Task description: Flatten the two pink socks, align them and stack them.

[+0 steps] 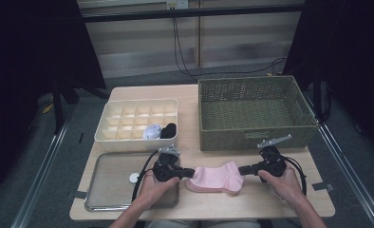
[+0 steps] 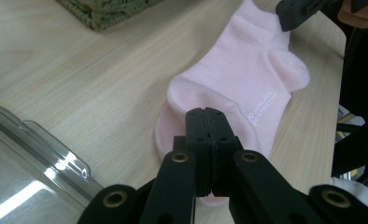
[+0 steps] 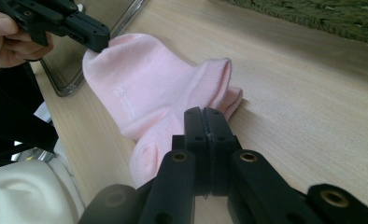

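Note:
A pink sock (image 1: 218, 178) (image 2: 247, 70) (image 3: 149, 79) lies flat on the wooden table near its front edge, between my two grippers. My left gripper (image 1: 193, 173) (image 2: 205, 112) is shut, its tips resting over the sock's left end. I see no fabric between its jaws. My right gripper (image 1: 240, 170) (image 3: 204, 111) is shut too, with its tips over the sock's right end by the heel. Each gripper view shows the other gripper at the sock's far end: the right gripper (image 2: 294, 14) and the left gripper (image 3: 98, 42).
A green wicker basket (image 1: 256, 114) stands at the back right. A white divider box (image 1: 104, 135) at the back left holds a white roll (image 1: 152, 131) and a black roll (image 1: 168, 129). A metal tray (image 1: 109, 190) with a small white disc (image 1: 134, 177) lies front left.

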Tool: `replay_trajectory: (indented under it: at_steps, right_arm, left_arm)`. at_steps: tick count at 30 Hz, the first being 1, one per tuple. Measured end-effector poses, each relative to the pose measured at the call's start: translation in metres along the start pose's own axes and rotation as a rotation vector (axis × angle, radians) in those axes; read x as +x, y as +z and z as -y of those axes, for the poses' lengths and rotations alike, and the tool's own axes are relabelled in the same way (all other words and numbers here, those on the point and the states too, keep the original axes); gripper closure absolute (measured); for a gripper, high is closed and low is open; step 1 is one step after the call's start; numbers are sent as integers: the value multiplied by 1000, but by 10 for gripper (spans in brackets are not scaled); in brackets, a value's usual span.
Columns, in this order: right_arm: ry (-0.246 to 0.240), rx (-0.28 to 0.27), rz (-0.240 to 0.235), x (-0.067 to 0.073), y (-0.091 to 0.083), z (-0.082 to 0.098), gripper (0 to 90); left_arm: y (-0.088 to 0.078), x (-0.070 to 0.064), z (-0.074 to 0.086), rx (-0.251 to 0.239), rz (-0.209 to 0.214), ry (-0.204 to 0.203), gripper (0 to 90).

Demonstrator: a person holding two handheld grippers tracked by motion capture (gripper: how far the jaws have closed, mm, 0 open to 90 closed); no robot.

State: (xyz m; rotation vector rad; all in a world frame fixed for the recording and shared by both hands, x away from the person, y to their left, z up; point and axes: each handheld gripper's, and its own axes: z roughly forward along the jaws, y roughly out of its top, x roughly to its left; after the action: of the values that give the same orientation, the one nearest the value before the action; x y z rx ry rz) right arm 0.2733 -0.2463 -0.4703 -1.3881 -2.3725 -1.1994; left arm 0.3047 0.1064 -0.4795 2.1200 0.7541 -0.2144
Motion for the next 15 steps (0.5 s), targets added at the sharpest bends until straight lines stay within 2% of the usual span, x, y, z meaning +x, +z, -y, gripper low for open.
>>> replay_trajectory:
  at_steps: [4, 5, 8, 15]
  right_arm:
    - [2, -2, -9, 1, -1, 0, 898]
    - [3, -3, -13, 2, -1, 0, 898]
    - [-2, 10, -8, 3, 2, 1, 898]
    - [-5, 41, 24, 0, 9, 1, 898]
  left_arm:
    - [-6, -7, 3, -15, 0, 16, 896]
    - [-6, -8, 4, -7, -16, 27, 896]
    - [-6, -5, 7, -5, -22, 14, 896]
    - [4, 2, 10, 39, -85, 19, 896]
